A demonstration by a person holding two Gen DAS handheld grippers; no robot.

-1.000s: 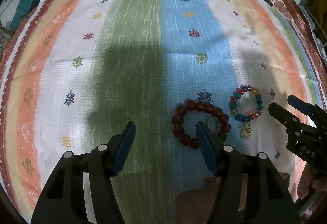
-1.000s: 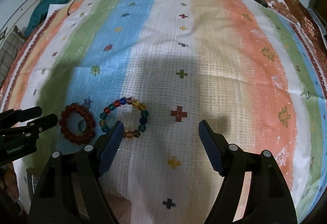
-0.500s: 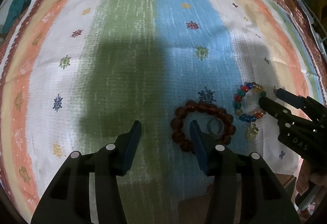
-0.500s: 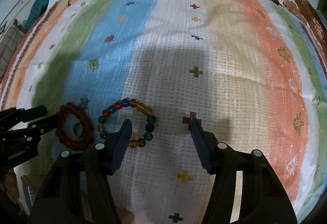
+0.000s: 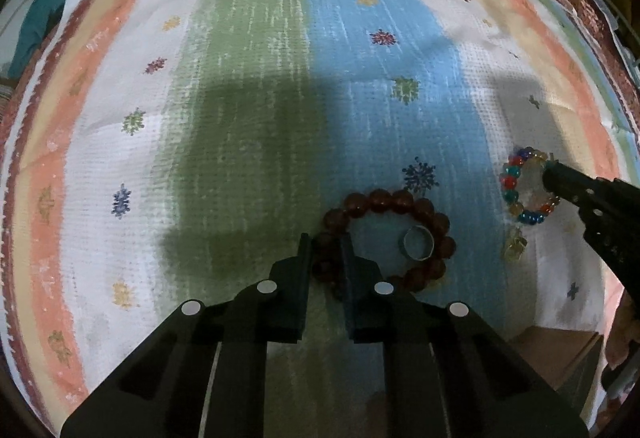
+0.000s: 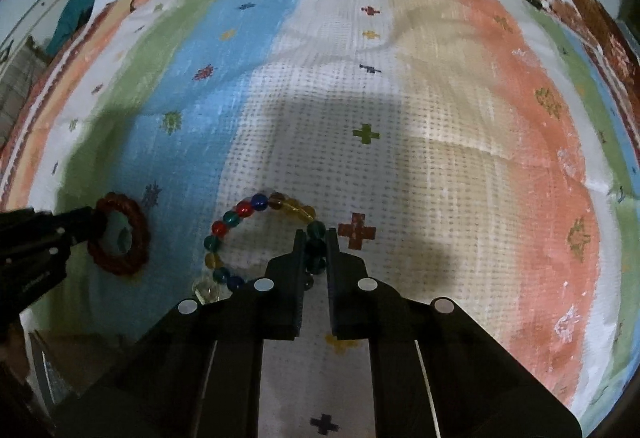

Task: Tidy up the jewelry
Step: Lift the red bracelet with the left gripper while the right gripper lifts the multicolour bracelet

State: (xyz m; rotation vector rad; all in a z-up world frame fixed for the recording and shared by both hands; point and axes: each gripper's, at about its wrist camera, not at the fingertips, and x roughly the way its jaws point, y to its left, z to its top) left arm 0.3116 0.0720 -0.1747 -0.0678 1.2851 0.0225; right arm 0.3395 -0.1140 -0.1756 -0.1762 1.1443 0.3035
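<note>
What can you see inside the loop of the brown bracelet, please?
A metal ring lies inside the brown bracelet, near its right side, on blue cloth. The left gripper hides the loop's lower left.

Each gripper is matte black plastic: the left gripper (image 5: 326,258) and right gripper (image 6: 316,258) both have two flat tapering fingers. Four round silver screw heads sit across each body, behind the fingers
</note>
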